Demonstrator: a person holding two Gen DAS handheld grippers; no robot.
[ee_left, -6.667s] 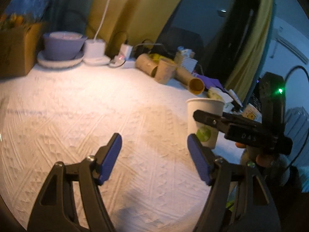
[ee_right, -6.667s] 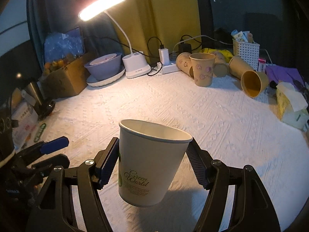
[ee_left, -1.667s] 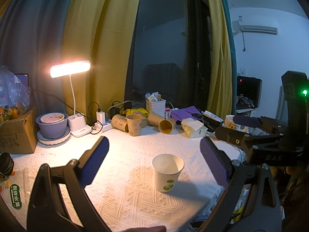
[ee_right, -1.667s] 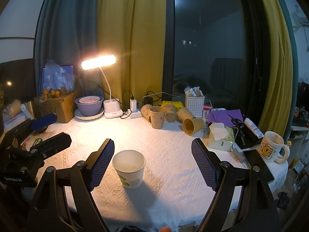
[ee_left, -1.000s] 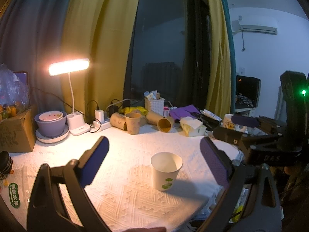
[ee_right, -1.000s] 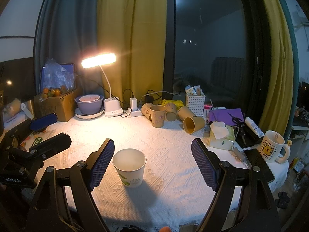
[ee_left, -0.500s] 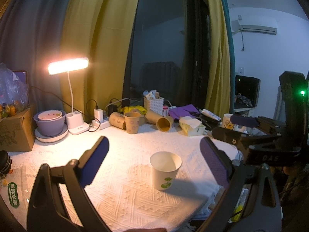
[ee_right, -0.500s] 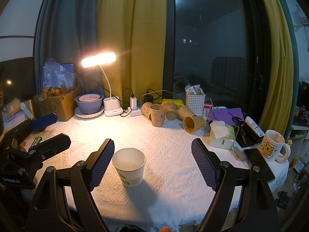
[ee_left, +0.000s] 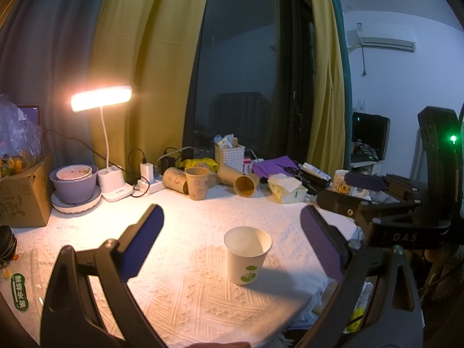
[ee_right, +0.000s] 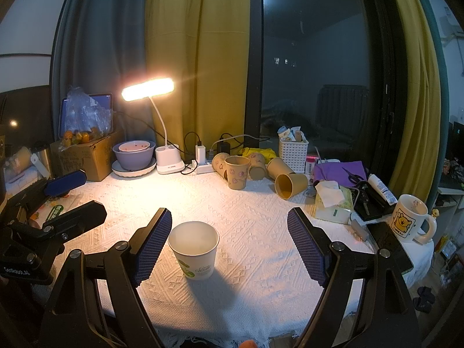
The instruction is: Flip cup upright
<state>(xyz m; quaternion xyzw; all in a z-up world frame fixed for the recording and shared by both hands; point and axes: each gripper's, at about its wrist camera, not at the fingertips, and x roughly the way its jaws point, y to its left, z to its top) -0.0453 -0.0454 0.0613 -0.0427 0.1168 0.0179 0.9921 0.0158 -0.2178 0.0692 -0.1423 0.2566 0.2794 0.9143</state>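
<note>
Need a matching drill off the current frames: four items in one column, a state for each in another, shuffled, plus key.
1. white paper cup
2. plain tan cup
3. left gripper
4. desk lamp

A. lit
B. lying on its side, mouth toward the camera
C. open, holding nothing
D. upright on the white tablecloth, mouth up

Pairs: 1-D, 2-B, 3-C, 4-A

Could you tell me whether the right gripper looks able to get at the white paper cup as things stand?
Probably yes: the right gripper is open, and the white paper cup stands upright, alone on the cloth ahead.

Mug (ee_left: 340, 178) half hidden behind right tongs (ee_left: 342, 191).
</note>
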